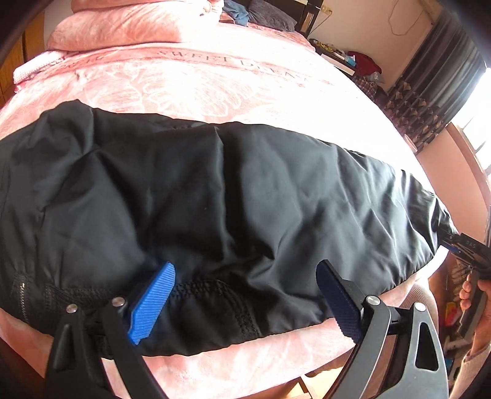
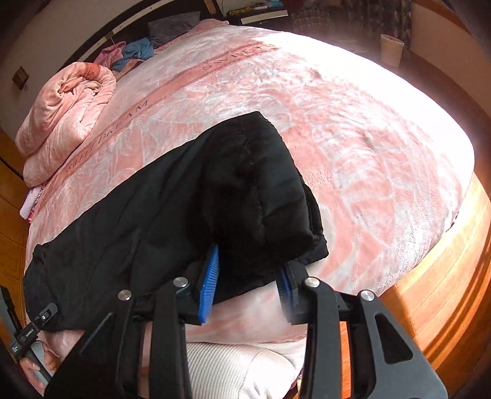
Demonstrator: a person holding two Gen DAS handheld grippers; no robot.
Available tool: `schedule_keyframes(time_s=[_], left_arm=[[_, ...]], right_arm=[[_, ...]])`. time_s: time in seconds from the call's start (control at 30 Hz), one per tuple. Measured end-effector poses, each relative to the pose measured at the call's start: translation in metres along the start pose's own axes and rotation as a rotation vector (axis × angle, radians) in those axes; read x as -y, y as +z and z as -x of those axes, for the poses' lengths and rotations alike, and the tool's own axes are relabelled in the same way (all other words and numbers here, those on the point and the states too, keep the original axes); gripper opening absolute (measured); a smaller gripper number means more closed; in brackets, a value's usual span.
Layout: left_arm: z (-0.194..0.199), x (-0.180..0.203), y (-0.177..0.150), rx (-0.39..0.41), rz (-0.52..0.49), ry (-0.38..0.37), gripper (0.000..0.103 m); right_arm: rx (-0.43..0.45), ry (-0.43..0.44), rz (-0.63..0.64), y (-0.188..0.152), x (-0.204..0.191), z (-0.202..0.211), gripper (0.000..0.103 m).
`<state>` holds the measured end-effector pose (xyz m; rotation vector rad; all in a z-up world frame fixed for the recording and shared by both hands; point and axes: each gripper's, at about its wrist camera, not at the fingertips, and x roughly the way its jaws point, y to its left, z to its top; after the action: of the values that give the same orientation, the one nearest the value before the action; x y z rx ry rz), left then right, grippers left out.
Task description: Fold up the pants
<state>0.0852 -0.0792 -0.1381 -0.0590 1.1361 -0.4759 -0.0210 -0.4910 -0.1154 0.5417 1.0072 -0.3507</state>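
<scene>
The black padded pants lie flat across the near edge of the pink bed, legs folded together. My left gripper is open, its blue pads spread wide over the waistband with the black mesh lining. In the right wrist view the pants run from the lower left up to the hem end. My right gripper is open with the hem edge of the leg between its blue pads; the fabric lies loose over them.
The pink "Sweet Dream" blanket covers the bed. A rolled pink quilt lies at the far left. Clothes and a grey pillow sit by the headboard. The wooden bed frame runs along the right. A white bin stands beyond.
</scene>
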Motion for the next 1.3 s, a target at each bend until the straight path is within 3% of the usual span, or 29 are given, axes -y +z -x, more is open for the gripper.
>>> schedule_keyframes(time_s=[0.13,0.27,0.33,0.37,0.5,0.6,0.73,0.93,1.13,1.23,1.3], left_arm=[[-0.003,0.012,-0.005,0.026,0.014,0.007,0.094],[-0.015,0.024,-0.003,0.033,-0.028,0.074,0.094],[-0.018,0.029,-0.002,0.033,-0.057,0.094,0.094],[-0.019,0.03,-0.002,0.035,-0.066,0.098,0.094],[-0.009,0.018,-0.002,0.034,-0.07,0.07,0.094],[0.01,-0.002,0.0,0.075,-0.037,0.08,0.094],[0.037,-0.043,0.0,0.126,0.027,0.144,0.094],[0.052,-0.124,0.014,0.143,0.143,0.228,0.094],[0.067,-0.199,0.026,0.164,0.186,0.369,0.095],[0.069,-0.243,0.03,0.155,0.244,0.423,0.095],[0.072,-0.269,0.029,0.164,0.288,0.435,0.097]], right_arm=[[0.062,-0.001,0.084,0.013,-0.018,-0.005,0.027],[-0.049,-0.039,0.128,0.014,-0.023,-0.021,0.039],[-0.044,-0.072,0.177,0.006,-0.021,-0.013,0.053],[-0.046,-0.088,0.201,0.0,-0.018,-0.008,0.068],[-0.004,-0.166,0.249,-0.014,-0.007,0.027,0.07],[0.073,-0.094,0.279,-0.006,-0.021,0.058,0.07],[0.092,0.137,0.46,0.013,-0.104,0.061,0.071],[-0.067,0.434,0.746,0.016,-0.281,-0.021,0.07],[-0.184,0.518,0.972,-0.011,-0.423,-0.087,0.065],[-0.28,0.566,1.038,-0.026,-0.461,-0.111,0.065],[-0.302,0.521,1.074,-0.036,-0.475,-0.126,0.065]])
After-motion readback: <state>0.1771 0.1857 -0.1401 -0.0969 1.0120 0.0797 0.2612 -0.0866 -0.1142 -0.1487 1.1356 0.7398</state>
